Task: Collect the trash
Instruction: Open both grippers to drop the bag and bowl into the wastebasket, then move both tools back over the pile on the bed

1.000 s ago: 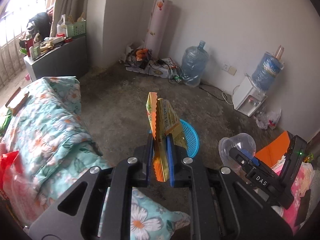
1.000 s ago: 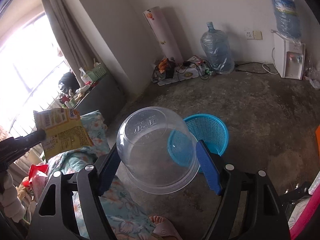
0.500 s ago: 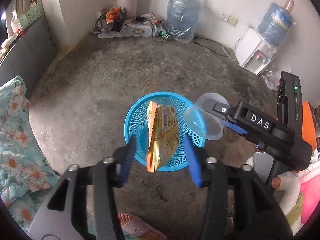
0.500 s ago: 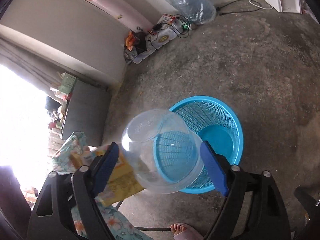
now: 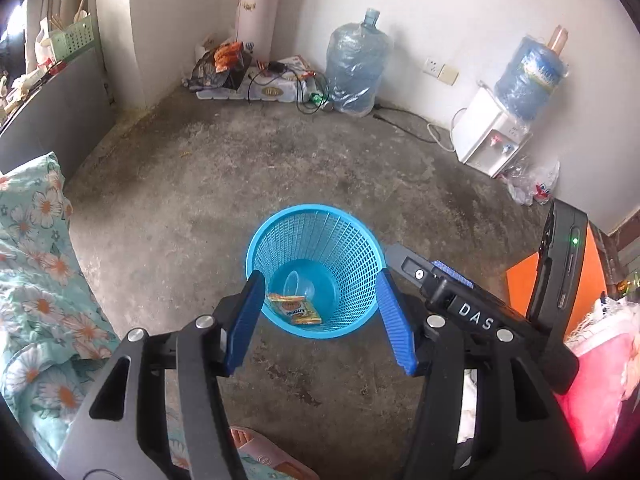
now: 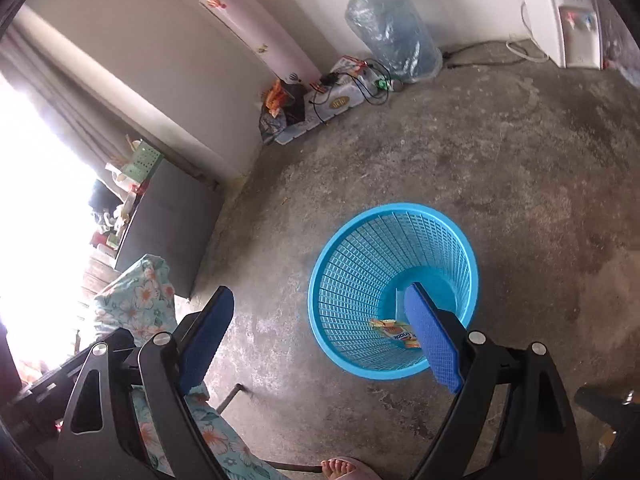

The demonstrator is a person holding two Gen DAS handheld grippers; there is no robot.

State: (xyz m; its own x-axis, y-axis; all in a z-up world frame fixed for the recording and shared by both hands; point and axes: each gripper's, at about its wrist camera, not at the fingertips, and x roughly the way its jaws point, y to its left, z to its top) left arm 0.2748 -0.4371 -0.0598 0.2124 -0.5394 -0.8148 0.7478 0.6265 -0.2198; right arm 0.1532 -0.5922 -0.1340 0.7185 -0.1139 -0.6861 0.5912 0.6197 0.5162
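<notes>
Drop step complete, we judge: snack wrapper (image 5: 295,309) and clear plastic cup (image 5: 299,286) lie on bottom of blue basket (image 5: 256,249), which stands on concrete floor (image 5: 192,200). We hold left tongs (image 5: 316,320) above basket, jaws opening, nothing between them. Right tongs (image 6: 320,332) spread wide, empty, one finger over basket rim. Next move, we judge: lift both tongs clear, turn toward flowered blanket (image 5: 36,280), seek remaining trash; none visible on floor near basket.

- Right tool's blue pad (image 6: 430,344) covers part of the yellow snack wrapper (image 6: 390,330) inside the blue mesh plastic basket (image 6: 360,280).
- Pink slipper (image 5: 272,458) cut off at the bottom edge.
</notes>
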